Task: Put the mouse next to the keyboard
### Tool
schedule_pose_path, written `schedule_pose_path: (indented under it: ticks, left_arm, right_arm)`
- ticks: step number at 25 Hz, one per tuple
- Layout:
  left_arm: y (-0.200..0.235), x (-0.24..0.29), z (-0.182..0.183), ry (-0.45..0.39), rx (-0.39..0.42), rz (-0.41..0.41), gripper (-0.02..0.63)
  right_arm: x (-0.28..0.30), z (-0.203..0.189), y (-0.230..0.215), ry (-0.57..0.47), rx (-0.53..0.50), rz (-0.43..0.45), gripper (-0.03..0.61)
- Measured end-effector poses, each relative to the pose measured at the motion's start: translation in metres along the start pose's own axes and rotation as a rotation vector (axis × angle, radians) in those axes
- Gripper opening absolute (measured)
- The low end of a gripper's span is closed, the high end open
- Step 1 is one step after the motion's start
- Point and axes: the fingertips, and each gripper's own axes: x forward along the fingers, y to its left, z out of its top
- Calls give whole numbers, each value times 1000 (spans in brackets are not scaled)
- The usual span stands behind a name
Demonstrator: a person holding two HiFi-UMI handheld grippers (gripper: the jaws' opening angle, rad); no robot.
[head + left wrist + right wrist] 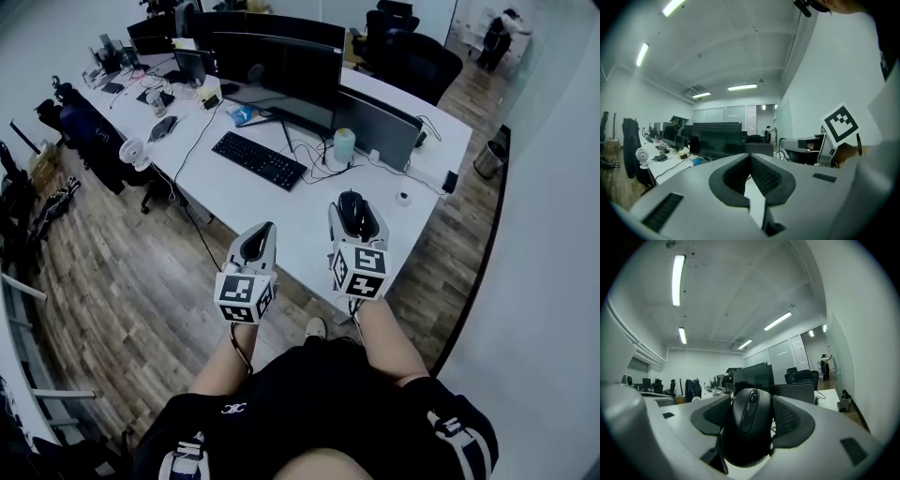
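So the big picture: the long white desk (253, 202) runs diagonally ahead of you, with the wide black monitor (277, 70) at the back and the flat black keyboard (260, 159) in front of it. The keyboard's long axis slants from far-left to near-right in the head view. The near-right end is the one that matters, because the bare patch of desk beside it is your likely drop spot. It's hemmed in further right by loose cables (314, 155) and a pale cylinder (344, 145). Your right gripper (354, 208) is the closer one to that end, hanging around the desk's near edge, and the keyboard sits ahead of it and off to the left. Your left gripper (255, 246) is down beside it with its jaws pinched together on nothing. The right gripper's jaws are clamped wide on the sides of the black computer mouse (749, 425), which lies lengthwise along them, wheel end pointing away from you. I'd guess it's a forward-left reach with the right, then set down parallel to the keyboard.
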Motion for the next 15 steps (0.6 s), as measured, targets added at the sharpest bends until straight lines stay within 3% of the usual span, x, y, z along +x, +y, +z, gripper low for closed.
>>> schedule_pose_path:
  ticks: [7,15]
  left_arm:
    - [48,94,11,21,24,-17,14]
    - [80,159,-14,87,-25,-95,12]
  right_arm:
    - [101,2,-28,26,25,-29,299]
    - [169,-25,-59,101,45,-137,299]
